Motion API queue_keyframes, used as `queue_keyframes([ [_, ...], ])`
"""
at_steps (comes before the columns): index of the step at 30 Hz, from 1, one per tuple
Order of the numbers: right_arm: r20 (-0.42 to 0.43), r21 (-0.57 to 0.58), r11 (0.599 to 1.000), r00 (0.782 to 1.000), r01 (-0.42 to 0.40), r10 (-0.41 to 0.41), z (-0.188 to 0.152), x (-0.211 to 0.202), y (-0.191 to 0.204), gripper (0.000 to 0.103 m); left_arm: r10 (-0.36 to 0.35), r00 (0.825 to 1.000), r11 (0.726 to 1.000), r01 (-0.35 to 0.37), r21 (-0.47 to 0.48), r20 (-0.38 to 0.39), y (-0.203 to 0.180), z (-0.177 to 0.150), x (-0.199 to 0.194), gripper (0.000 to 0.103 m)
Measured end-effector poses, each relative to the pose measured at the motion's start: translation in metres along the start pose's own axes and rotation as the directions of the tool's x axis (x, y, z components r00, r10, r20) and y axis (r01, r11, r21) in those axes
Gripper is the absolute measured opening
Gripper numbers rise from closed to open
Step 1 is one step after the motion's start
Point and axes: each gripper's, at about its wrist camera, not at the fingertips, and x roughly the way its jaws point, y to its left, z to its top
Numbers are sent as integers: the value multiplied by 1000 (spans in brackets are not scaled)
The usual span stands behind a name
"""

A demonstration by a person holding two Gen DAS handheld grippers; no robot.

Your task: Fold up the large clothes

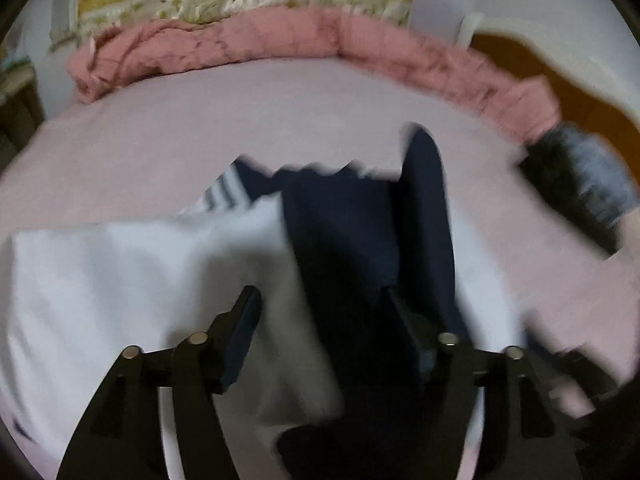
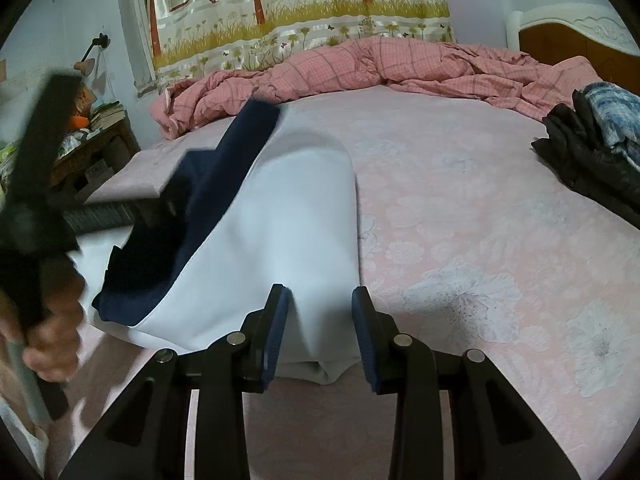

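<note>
The bed (image 2: pixel 460 208) fills both views, covered in a pale pink sheet with white flower prints. Along its far edge lies a bunched pink checked quilt (image 2: pixel 360 64); the same quilt (image 1: pixel 280 40) shows blurred in the left wrist view. Behind it hangs a curtain (image 2: pixel 280 12) printed with trees and grass. At far right stands a brown and white headboard (image 2: pixel 568 36). At far left a cluttered side table (image 2: pixel 92 148) sits under a wall lamp (image 2: pixel 90 60). On the right of the bed lies a pile of dark and blue-patterned clothes (image 2: pixel 588 148), well apart from the garment.

The garment (image 2: pixel 288 232), white with a navy part, lies on the near left of the bed. In the left wrist view the garment (image 1: pixel 160 280) shows its white body, a navy panel in the middle and a striped edge farther off.

The right tool (image 2: pixel 320 324) sits low over the near end of the white cloth, fingers apart, with the cloth between them; neither pad visibly presses it. The left tool (image 1: pixel 320 320) is spread wide above the garment and grips nothing; its right finger (image 1: pixel 404 320) lies against the navy panel. The view is motion-blurred. In the right wrist view the left tool (image 2: pixel 36 200) appears at far left as a dark blur, tilted, held in a hand (image 2: pixel 48 344) beside the navy fold.
</note>
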Motion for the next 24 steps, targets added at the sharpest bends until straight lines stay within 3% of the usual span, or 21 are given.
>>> queue_keyframes([
  [2,-2,-5,1000,1000,3,-3,0,1,0,37,63,996,997,-65,31,59,-2,-12,-9,74],
  [4,1,-9,1000,1000,12,-12,1,1,0,39,129,986,992,-129,-3,103,5,-23,-19,74],
  [9,5,-11,1000,1000,19,-19,0,0,2,43,161,977,987,-156,-49,142,16,-37,-23,74],
  [14,9,2,1000,1000,12,-12,-1,-1,1,45,287,937,958,-276,-83,198,16,-36,-24,68],
  [15,9,2,1000,1000,11,-11,-2,-1,1,45,312,930,949,-297,-105,193,18,-36,-22,66],
  [16,9,1,1000,1000,13,-13,-1,-1,0,45,355,919,933,-337,-127,170,22,-34,-18,44],
  [17,9,0,1000,1000,21,-21,-1,-1,0,45,362,921,927,-340,-158,141,29,-33,-15,40],
  [18,9,2,1000,1000,21,-21,-1,-1,0,45,310,942,940,-284,-187,127,40,-33,-15,41],
  [20,8,3,1000,1000,19,-19,-1,-1,-1,45,199,967,958,-157,-242,159,54,-33,-23,39],
  [21,7,2,1000,1000,18,-18,-1,-1,-1,45,148,970,963,-97,-253,193,58,-32,-31,39],
  [24,5,2,1000,1000,15,-15,-1,-1,-1,45,42,957,975,24,-222,288,52,-22,-52,39],
])
